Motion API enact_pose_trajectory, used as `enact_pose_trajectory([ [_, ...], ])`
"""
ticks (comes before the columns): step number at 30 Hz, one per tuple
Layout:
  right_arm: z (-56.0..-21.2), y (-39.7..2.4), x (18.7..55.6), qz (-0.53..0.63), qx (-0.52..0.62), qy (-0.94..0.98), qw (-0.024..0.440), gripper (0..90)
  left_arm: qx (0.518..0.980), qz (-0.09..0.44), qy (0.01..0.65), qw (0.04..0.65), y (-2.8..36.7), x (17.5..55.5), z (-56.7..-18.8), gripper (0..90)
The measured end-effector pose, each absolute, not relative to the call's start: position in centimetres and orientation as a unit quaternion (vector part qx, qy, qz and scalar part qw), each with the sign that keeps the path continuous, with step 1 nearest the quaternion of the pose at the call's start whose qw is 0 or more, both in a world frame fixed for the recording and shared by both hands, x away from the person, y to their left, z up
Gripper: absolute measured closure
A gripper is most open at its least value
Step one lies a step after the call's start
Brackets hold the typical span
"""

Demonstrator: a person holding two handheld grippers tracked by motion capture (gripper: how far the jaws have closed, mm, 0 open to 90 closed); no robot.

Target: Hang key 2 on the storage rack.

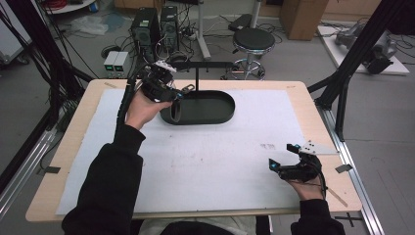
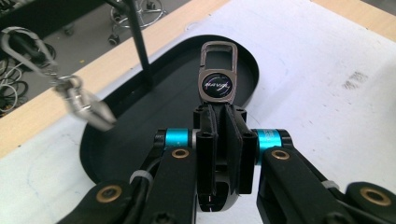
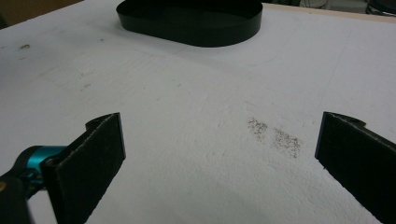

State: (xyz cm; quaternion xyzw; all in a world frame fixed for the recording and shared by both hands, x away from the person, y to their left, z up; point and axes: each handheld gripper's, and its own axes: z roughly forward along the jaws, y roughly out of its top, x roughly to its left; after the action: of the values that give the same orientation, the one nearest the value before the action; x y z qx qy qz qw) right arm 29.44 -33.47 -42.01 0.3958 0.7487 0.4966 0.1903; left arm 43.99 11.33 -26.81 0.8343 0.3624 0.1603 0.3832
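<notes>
Metal key fob point(image 2: 217, 70) sits clamped by its lower end in my left gripper point(image 2: 223, 122), raised over the near left end of the black tray point(image 2: 140, 126). My right gripper point(image 3: 219, 154) rests released at near right. I judge the slim grip risky: any jolt could twist the fob loose.

Your key fob point(image 2: 215, 74) looks like dark polished metal with a glossy round emblem; its clip point(image 2: 88, 109) and ring are bright, shiny metal. The oval tray point(image 1: 222, 111) is black and matt, smooth like plastic or painted metal. A white, grainy sheet point(image 1: 205, 152), scuffed with grey smudges, covers your pale wood table point(image 1: 49, 181). The fingers point(image 3: 100, 154) carry rough, matt black pads.
</notes>
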Motion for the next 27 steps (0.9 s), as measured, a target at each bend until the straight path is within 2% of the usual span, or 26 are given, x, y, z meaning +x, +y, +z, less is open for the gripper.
enact_pose_trajectory([
  [21, -42.0, -33.6, 29.5, 0.499, 0.397, 0.746, 0.191, 0.8, 0.816, 0.180, 0.381, 0.396, 11.2, 47.6, -25.0, 82.8],
  [27, -41.9, -33.6, 29.3, 0.501, 0.396, 0.746, 0.189, 0.8, 0.818, 0.205, 0.394, 0.367, 11.0, 48.8, -26.1, 82.8],
])
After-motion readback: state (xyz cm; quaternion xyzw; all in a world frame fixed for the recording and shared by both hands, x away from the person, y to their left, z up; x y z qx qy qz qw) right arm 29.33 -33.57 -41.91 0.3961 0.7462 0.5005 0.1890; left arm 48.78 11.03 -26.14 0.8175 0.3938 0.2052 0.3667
